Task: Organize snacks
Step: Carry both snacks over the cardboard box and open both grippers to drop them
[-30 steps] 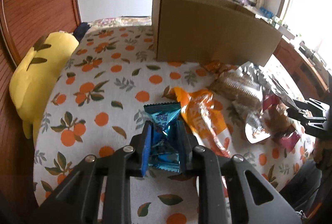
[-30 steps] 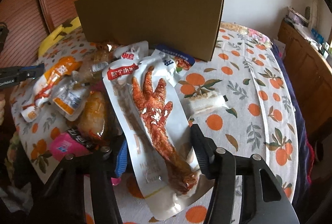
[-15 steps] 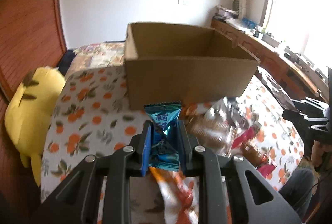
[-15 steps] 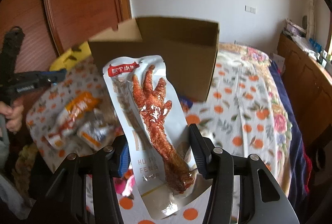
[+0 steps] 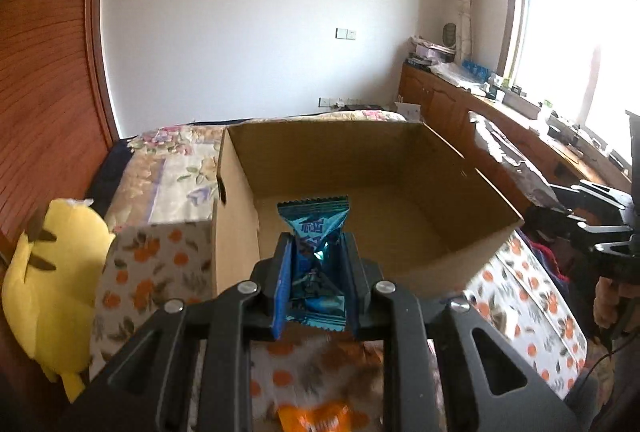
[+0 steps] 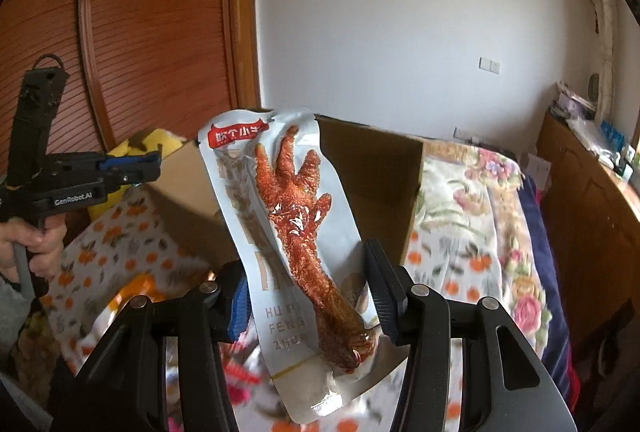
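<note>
My left gripper (image 5: pixel 318 272) is shut on a small blue foil candy packet (image 5: pixel 316 244) and holds it in the air just before the near rim of an open cardboard box (image 5: pixel 440 160), whose inside shows bare. My right gripper (image 6: pixel 306 292) is shut on a long white chicken-foot snack pack (image 6: pixel 296 224), lifted upright in front of the same box (image 6: pixel 380 176). The left gripper also shows in the right wrist view (image 6: pixel 128 168) at the left, and the right gripper shows at the right edge of the left wrist view (image 5: pixel 560 212).
The box stands on an orange-print cloth (image 5: pixel 156 264) over a bed or table. Blurred snack packets lie below the grippers, one orange (image 5: pixel 320 418). A yellow plush toy (image 5: pixel 52 280) lies at the left. A wooden cabinet (image 6: pixel 592 216) runs along the right.
Both grippers have risen from the snack pile with their packets and moved toward the box. The box's open inside has come into the left wrist view.
</note>
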`<state>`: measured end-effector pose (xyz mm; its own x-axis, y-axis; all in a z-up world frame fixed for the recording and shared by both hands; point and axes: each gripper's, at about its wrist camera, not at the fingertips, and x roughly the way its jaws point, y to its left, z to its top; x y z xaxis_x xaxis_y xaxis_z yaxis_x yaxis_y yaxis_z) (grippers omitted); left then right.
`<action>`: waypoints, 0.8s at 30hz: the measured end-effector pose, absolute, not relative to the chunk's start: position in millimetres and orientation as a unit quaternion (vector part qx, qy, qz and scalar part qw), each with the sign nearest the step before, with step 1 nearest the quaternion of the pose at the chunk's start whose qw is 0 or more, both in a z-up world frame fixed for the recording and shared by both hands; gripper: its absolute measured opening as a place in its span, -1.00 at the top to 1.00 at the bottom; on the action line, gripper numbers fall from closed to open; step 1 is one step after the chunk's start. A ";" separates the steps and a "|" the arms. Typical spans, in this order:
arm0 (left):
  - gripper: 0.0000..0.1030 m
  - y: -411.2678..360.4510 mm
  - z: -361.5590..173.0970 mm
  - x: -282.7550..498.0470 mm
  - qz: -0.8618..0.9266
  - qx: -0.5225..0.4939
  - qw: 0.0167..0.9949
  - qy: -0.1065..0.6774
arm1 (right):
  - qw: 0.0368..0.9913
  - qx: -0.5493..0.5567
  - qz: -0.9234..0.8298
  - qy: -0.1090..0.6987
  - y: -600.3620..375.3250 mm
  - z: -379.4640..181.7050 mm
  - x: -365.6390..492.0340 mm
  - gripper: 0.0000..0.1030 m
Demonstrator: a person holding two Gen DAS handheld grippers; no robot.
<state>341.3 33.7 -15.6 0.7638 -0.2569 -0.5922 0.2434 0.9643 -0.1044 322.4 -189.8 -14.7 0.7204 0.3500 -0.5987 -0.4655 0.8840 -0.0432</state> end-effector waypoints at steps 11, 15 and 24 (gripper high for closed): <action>0.60 33.1 -27.1 400.6 -0.134 -0.011 0.934 0.331 | 0.915 -0.103 0.230 0.316 -159.2 -29.5 399.8 0.01; 0.60 28.7 -36.5 411.0 -0.136 -0.008 0.930 0.341 | 0.910 -0.112 0.232 0.326 -147.6 -41.8 413.8 0.01; 0.55 19.8 -49.5 417.1 -0.139 0.003 0.923 0.359 | 0.898 -0.124 0.224 0.357 -137.9 -63.9 424.1 0.00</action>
